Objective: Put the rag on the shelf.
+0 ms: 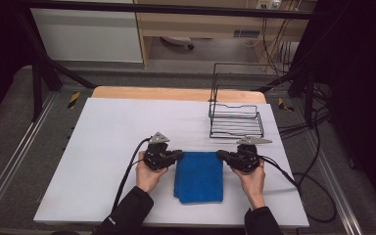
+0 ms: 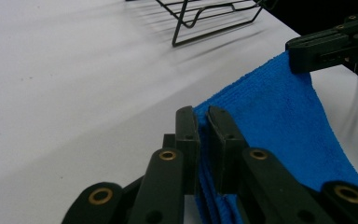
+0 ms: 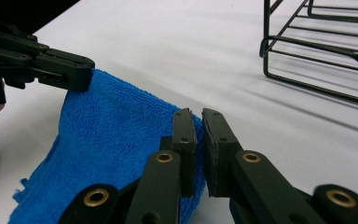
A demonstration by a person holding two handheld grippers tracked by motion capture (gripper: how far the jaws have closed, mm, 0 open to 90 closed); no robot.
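Two grippers, left (image 1: 179, 155) and right (image 1: 220, 154), clamped on cloth (image 1: 199, 176) far corners; soft, light, will sag mid-span.

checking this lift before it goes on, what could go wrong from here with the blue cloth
The folded blue terry cloth is pinched only at its two far corners by the left hand-held gripper and right hand-held gripper, so a corner could slip or the layers fall open. Lifted forward, it could snag the black wire rack.

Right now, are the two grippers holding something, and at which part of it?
Yes. Both hold the folded blue terry cloth at its far edge: the left gripper pinches the far left corner, the right gripper the far right corner.
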